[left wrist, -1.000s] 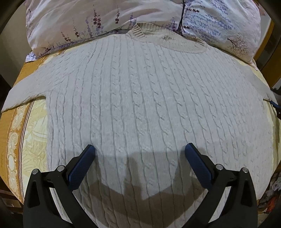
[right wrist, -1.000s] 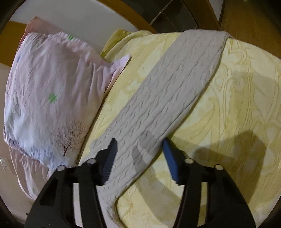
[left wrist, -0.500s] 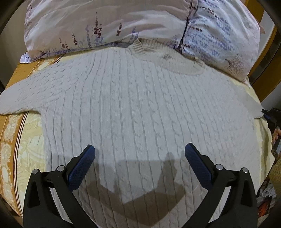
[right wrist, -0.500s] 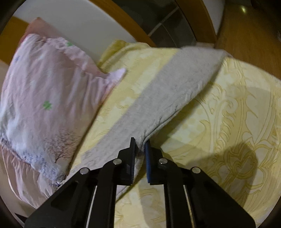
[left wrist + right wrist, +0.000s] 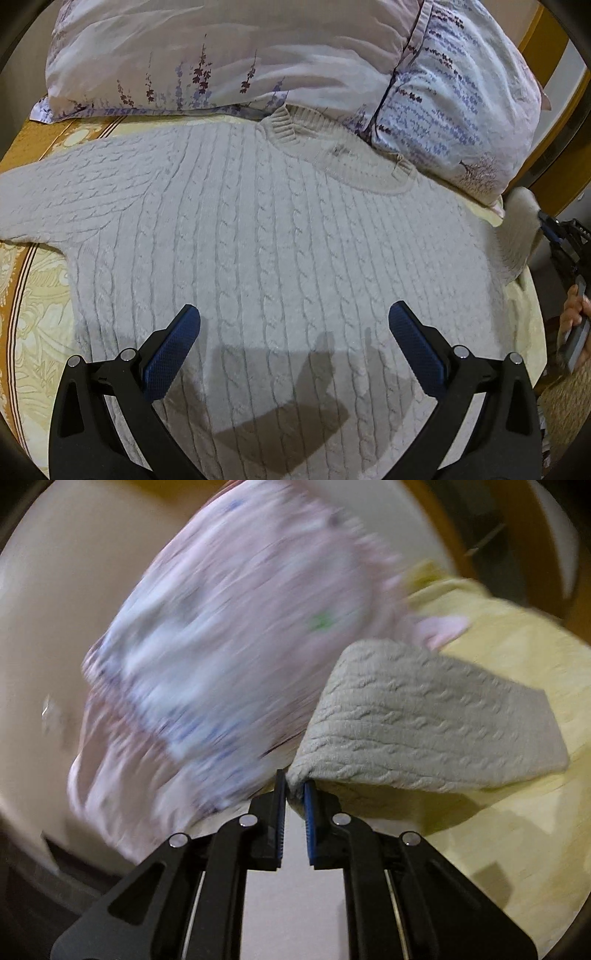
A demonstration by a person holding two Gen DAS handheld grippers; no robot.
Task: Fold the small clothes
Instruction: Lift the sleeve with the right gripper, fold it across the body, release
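Sweater (image 5: 280,236), pale cable-knit, lies flat on the bed (image 5: 33,317) in the left wrist view, its collar up against the pillows (image 5: 258,55) at the head edge and one sleeve running off toward the bed's left edge. The left gripper (image 5: 293,334) hovers over the lower body of the knit with its blue pads spread wide and nothing between them. At the bed's right edge the other sleeve (image 5: 517,236) is lifted off the cover, pinched by the right gripper (image 5: 550,230).

From the right wrist view, the right gripper (image 5: 294,788) has its jaws nearly together, clamped on a bunched fold of the sleeve (image 5: 424,716). That sleeve rises from the yellow bed cover (image 5: 517,830) and drapes back down toward the right. The pillow (image 5: 221,646) beside it is badly blurred, so its pattern is probably floral.
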